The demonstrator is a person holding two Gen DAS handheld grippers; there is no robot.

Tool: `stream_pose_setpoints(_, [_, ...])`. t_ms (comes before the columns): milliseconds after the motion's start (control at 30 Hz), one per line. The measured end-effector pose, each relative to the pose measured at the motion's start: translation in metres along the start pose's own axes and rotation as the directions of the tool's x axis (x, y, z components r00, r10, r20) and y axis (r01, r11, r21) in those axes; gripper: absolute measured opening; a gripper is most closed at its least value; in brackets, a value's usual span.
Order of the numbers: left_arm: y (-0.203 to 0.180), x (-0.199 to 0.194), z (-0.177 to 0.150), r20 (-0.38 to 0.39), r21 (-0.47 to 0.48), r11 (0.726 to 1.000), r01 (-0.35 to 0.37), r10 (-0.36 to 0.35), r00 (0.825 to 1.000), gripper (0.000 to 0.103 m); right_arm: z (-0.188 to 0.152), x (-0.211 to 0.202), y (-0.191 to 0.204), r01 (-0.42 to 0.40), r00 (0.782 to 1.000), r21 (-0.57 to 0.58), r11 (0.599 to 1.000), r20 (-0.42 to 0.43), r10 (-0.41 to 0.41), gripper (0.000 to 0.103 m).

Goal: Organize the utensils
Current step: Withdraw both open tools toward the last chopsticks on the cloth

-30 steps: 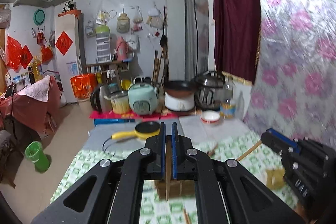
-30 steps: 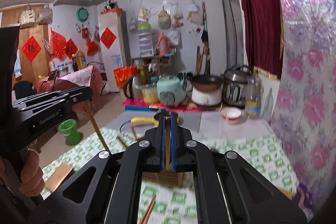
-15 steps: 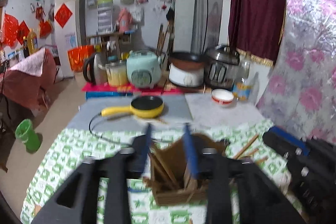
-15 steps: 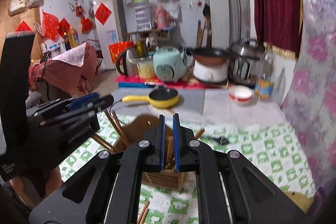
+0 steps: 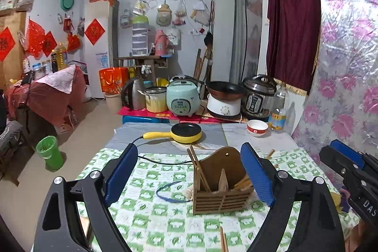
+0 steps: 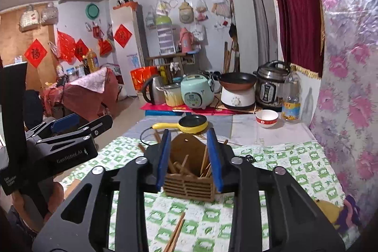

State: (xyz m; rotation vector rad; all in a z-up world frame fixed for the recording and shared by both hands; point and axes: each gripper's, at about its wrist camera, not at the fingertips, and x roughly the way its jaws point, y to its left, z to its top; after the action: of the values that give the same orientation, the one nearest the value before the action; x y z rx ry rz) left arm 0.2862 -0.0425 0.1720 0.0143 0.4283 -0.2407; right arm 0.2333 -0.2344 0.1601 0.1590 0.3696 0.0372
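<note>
A wooden utensil holder (image 5: 219, 197) stands on the green checked cloth with several chopsticks upright in it. My left gripper (image 5: 189, 150) hangs just in front of it. Its jaws are opening wide, with nothing pressed between the blue pads. My right gripper (image 6: 188, 141) is also opening. The holder (image 6: 189, 188) shows through its gap, and the pads do not touch it. Loose chopsticks (image 6: 176, 235) lie on the cloth below the right gripper. Another loose chopstick (image 5: 223, 240) lies on the cloth near the left one.
A blue elastic loop (image 5: 170, 191) lies left of the holder. Behind it are a yellow pan (image 5: 184, 132) with its black cord, a red-and-white bowl (image 5: 257, 128) and a bottle (image 5: 278, 110). Cookers line the far edge. A foil-covered wall (image 5: 342, 86) closes the right side.
A second ago each gripper was shut on a chopstick above the table. Both have come down to the holder and opened, and the chopsticks now stand in it.
</note>
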Motion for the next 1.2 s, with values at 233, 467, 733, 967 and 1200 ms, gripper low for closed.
stream_pose_setpoints(233, [0.002, -0.102, -0.013, 0.098, -0.024, 1.0, 0.002, 0.0, 0.995, 0.095, -0.028, -0.093, 0.017, -0.028, 0.996, -0.004, 1.0, 0.09, 0.028, 0.054])
stream_pose_setpoints(467, [-0.01, -0.214, -0.038, 0.192, -0.006, 0.999, -0.032, 0.033, 0.981, 0.097, -0.071, -0.191, 0.042, -0.054, 0.979, -0.048, 0.997, 0.195, 0.062, 0.081])
stream_pose_setpoints(733, [-0.027, -0.321, -0.061, 0.37, 0.044, 0.995, -0.084, 0.062, 0.927, 0.097, -0.107, -0.28, 0.06, 0.007, 0.929, -0.117, 0.993, 0.367, 0.037, 0.095])
stream_pose_setpoints(967, [-0.02, -0.288, -0.096, 0.305, 0.01, 0.997, -0.079, 0.072, 0.95, 0.097, -0.133, -0.253, 0.042, 0.033, 0.955, -0.047, 0.998, 0.295, -0.018, 0.096])
stream_pose_setpoints(1200, [0.005, -0.17, -0.17, -0.03, -0.055, 0.997, -0.046, 0.045, 0.999, 0.097, -0.174, -0.18, 0.024, 0.108, 0.99, -0.059, 0.992, 0.103, -0.101, 0.096])
